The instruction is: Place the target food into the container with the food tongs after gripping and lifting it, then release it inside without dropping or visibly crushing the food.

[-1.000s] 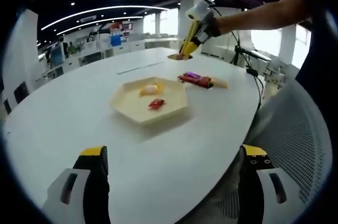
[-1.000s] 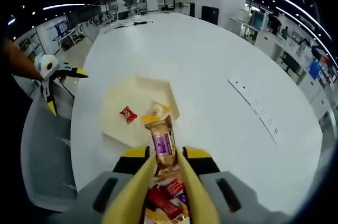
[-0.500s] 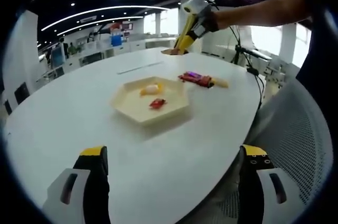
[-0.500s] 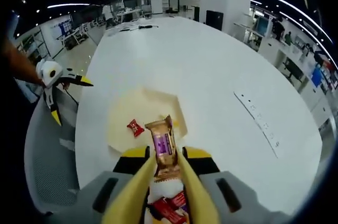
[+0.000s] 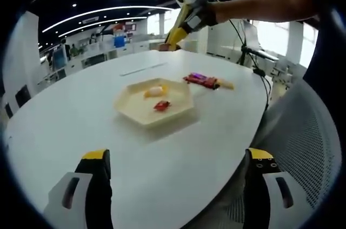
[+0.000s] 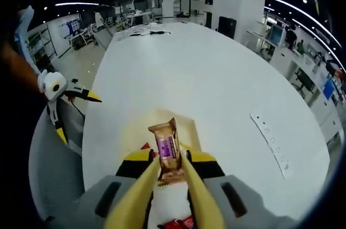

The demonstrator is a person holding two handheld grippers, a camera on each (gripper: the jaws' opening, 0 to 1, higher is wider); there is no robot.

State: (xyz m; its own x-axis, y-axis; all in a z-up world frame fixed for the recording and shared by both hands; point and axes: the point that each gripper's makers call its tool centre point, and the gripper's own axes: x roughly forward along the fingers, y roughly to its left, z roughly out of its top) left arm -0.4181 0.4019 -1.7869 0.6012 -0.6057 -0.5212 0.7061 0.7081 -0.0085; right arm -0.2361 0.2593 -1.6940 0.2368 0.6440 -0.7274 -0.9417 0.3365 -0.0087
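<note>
My right gripper (image 6: pixel 170 159) is shut on yellow food tongs (image 6: pixel 141 186). The tongs pinch a brown and purple wrapped snack bar (image 6: pixel 166 150), which hangs in the air over the beige hexagonal tray (image 6: pixel 190 137). In the left gripper view the same tongs (image 5: pixel 174 33) hold the bar (image 5: pixel 164 47) high above the far side of the table, beyond the tray (image 5: pixel 135 111). A red candy (image 5: pixel 161 106) and a yellow piece (image 5: pixel 154 91) lie in the tray. My left gripper (image 5: pixel 178 186) is open and holds nothing, low over the table's near edge.
A small pile of wrapped snacks (image 5: pixel 203 80) lies on the white oval table (image 5: pixel 81 115) to the right of the tray. A grey mesh chair (image 5: pixel 308 142) stands at the table's right edge. A person's arm (image 5: pixel 259 10) reaches in from the top right.
My right gripper has lifted the snack bar higher and carried it from the snack pile toward the tray. The left gripper has stayed still and open.
</note>
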